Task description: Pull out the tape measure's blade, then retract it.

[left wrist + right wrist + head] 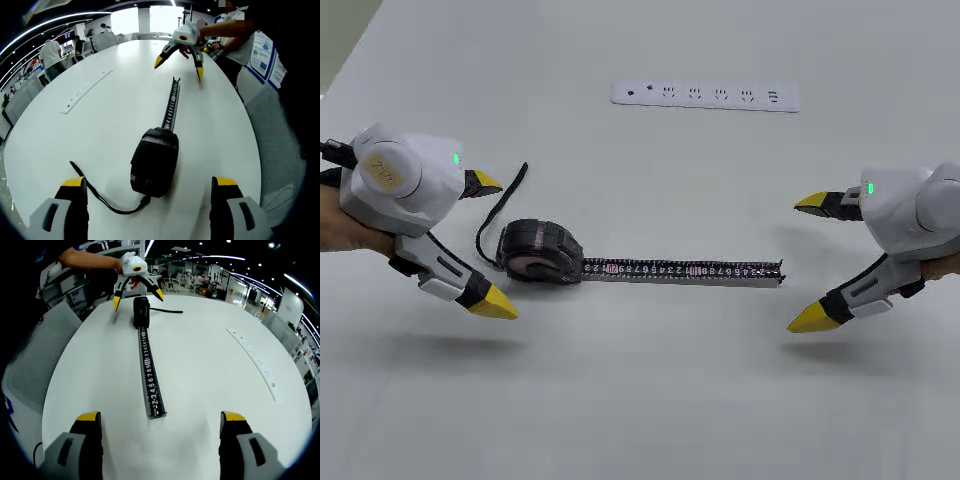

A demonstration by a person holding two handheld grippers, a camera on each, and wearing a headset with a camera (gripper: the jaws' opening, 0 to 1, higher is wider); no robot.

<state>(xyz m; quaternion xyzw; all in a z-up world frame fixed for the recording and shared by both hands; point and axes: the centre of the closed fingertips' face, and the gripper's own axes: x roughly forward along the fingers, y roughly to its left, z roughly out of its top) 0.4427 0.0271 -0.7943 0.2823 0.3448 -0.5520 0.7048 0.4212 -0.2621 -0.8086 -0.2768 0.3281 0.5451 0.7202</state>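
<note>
Head view: the tape measure (540, 250) is seen on the white table (640, 400), its blade (685, 270) drawn out toward 3 o'clock. Left gripper view: the left gripper (150, 181) is held spread, the case at 12 o'clock. Right gripper view: the right gripper (161, 416) is held spread, the blade tip at 12 o'clock.

White power strip (705, 95) lies flat on the white table (640, 400).

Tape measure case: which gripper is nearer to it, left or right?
Left. The left gripper is open right beside the case; the right gripper is apart, beyond the tip of the pulled-out blade.
</note>
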